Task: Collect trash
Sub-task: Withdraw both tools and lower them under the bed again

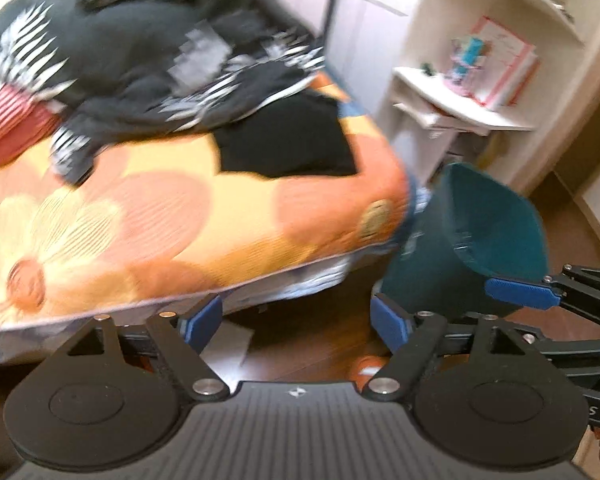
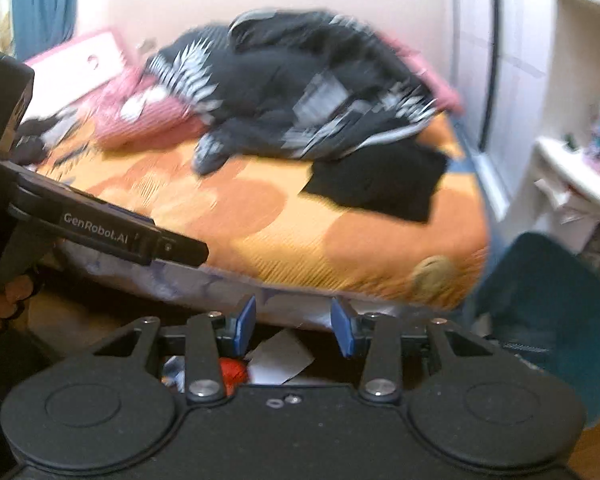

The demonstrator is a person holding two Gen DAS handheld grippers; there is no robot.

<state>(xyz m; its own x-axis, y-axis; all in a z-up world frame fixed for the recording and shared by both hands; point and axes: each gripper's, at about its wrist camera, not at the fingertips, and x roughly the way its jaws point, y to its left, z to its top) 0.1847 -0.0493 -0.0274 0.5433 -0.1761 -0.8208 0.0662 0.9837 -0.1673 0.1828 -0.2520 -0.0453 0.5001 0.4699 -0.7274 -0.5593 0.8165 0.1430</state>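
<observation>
Both pictures are blurred, so the first risk is a bad aim: the tongs can close beside the trash and only push it under the bed.

The left tongs (image 1: 298, 326) stand wide open and hold nothing. Just below and beyond them, on the brown floor (image 1: 320, 344), lies a white paper (image 1: 228, 350), partly under the edge of the bed; near the right finger (image 1: 388, 326) there is a small orange-red thing (image 1: 366, 368), too much hidden to name.

The right tongs (image 2: 294, 326) are also open, a little less wide, and empty. Between their blue pads (image 2: 244, 324), lower on the floor, I see the same kind of trash: a white paper (image 2: 280, 356) and a red piece (image 2: 232, 372) next to it. The paper is flat and thin, so the fingers may slide over it without catching it.

In the left view one pad of the right tongs (image 1: 522, 292) lies against the rim of the teal bin (image 1: 492, 228), which is tilted, its mouth turned up and to the right. I cannot tell if it grips the rim or only touches it. If the bin is knocked, it may fall and spill.

Farther, the orange flowered bed (image 1: 180, 208) carries dark clothes (image 1: 148, 60), and a white shelf (image 1: 460, 112) stands by the wall. Clothes are not trash; to take them would be a mistake.
</observation>
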